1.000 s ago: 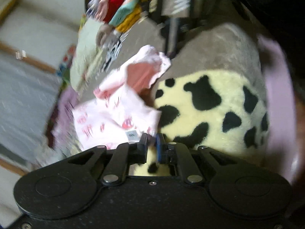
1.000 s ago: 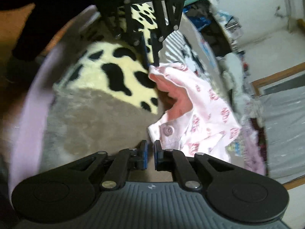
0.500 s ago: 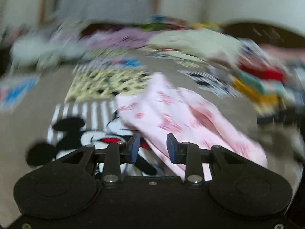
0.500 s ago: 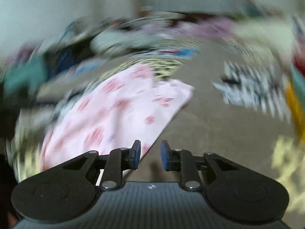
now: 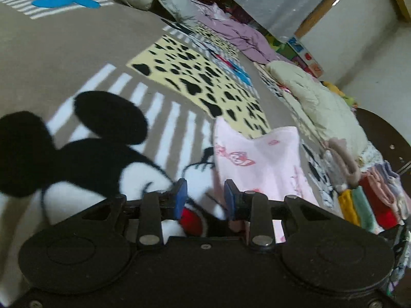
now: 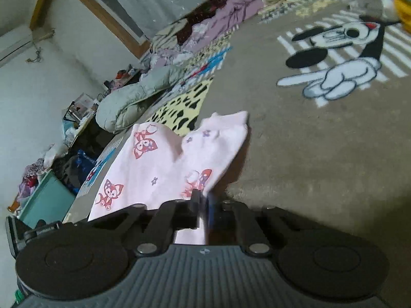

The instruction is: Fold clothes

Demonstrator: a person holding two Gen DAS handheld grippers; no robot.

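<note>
A second ago both grippers were pinched shut on the pink printed garment [image 6: 164, 164], holding it bunched up in the air above the cartoon-mouse blanket [image 5: 84, 51]. Now the garment lies spread on that blanket. The left gripper [image 5: 205, 200] stands with its blue pads apart and nothing between them, the cloth just beside its right pad. The right gripper [image 6: 203, 205], parted half a second ago, is now closed on the garment's near edge.
</note>
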